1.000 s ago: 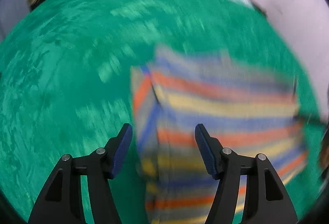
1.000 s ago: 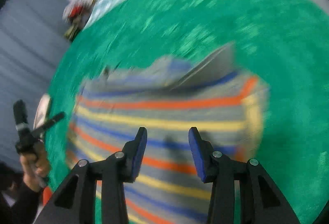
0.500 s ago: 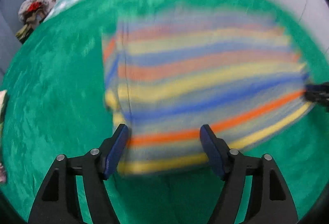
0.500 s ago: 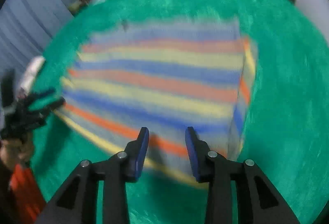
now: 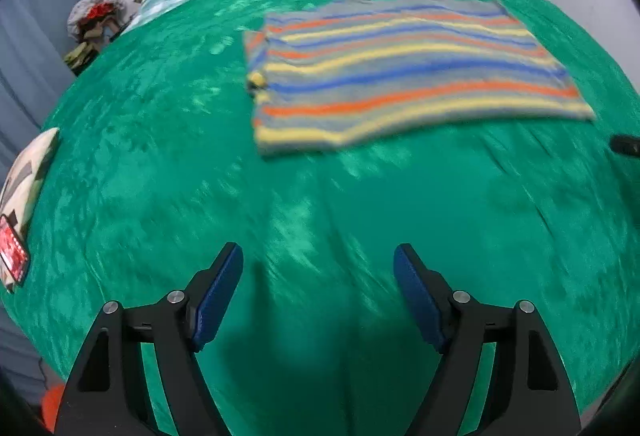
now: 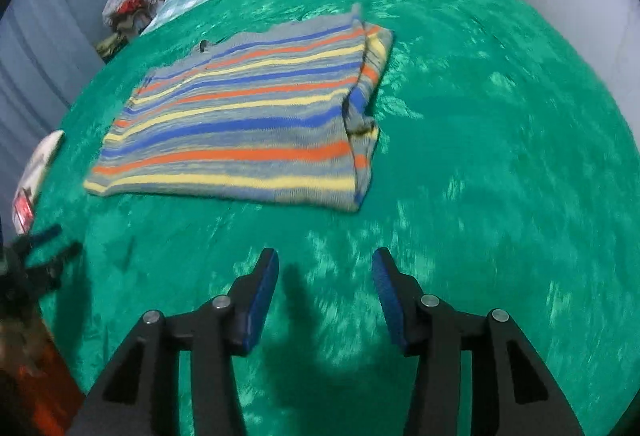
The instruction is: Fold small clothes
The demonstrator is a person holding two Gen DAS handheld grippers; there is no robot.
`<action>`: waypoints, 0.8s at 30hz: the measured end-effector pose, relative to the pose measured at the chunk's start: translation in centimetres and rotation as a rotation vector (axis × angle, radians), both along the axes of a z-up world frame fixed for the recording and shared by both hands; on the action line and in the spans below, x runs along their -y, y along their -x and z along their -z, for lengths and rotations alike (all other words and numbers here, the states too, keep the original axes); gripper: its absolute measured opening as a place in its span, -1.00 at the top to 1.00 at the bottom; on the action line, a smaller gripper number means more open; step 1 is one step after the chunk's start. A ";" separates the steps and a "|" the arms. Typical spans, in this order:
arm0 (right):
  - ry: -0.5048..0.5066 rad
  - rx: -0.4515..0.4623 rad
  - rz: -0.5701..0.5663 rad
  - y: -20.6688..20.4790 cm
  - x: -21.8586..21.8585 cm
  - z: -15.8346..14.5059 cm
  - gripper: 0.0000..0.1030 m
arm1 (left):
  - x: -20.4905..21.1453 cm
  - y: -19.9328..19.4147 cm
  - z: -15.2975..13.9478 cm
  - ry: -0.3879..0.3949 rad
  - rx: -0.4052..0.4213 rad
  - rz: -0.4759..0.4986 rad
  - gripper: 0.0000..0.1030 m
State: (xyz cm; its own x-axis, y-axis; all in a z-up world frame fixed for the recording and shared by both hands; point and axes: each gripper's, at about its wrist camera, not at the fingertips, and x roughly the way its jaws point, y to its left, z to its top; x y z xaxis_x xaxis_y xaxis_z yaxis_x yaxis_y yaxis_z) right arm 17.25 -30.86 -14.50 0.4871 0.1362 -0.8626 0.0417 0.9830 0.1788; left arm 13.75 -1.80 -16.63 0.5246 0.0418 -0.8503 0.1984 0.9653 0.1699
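Left claw (image 5: 318, 296) wide open, empty; right claw (image 6: 325, 294) open, empty. Striped garment (image 6: 248, 124) flat on green blanket (image 6: 480, 156), beyond both.

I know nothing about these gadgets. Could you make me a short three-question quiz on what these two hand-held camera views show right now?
1. True or false: the left gripper is clamped on the striped knitted garment.
2. Multiple choice: the striped knitted garment lies on A) a bare wooden floor, B) a green velvety bedspread, C) a white tray.
3. Fill in: in the right wrist view, a strip of the garment is folded over along its ____ edge.

Key:
1. False. Both the left gripper and the right gripper are open and empty, hovering over the bedspread short of the garment.
2. B.
3. Right.
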 end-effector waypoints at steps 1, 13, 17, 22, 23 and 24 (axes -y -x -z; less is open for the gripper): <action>-0.007 -0.003 0.004 0.9 0.4 -0.1 0.04 | 0.3 0.5 0.0 -0.003 -0.003 0.010 -0.55; 0.013 0.029 -0.024 1.1 0.3 -1.6 -0.12 | 3.8 2.3 -1.5 -0.030 0.040 0.099 -0.55; 0.005 0.032 -0.023 0.6 0.9 -1.6 -0.12 | 4.6 2.3 -1.5 -0.038 0.043 0.114 -0.55; -0.022 0.027 -0.014 0.0 2.0 -1.2 -0.12 | 6.7 1.3 -1.5 -0.054 0.050 0.157 -0.55; -0.022 0.023 -0.018 -0.4 2.3 -1.1 -0.12 | 7.3 1.0 -1.6 -0.057 0.055 0.171 -0.55; -0.016 0.022 -0.025 -1.1 2.7 -1.2 -0.12 | 7.9 0.7 -1.7 -0.057 0.060 0.186 -0.55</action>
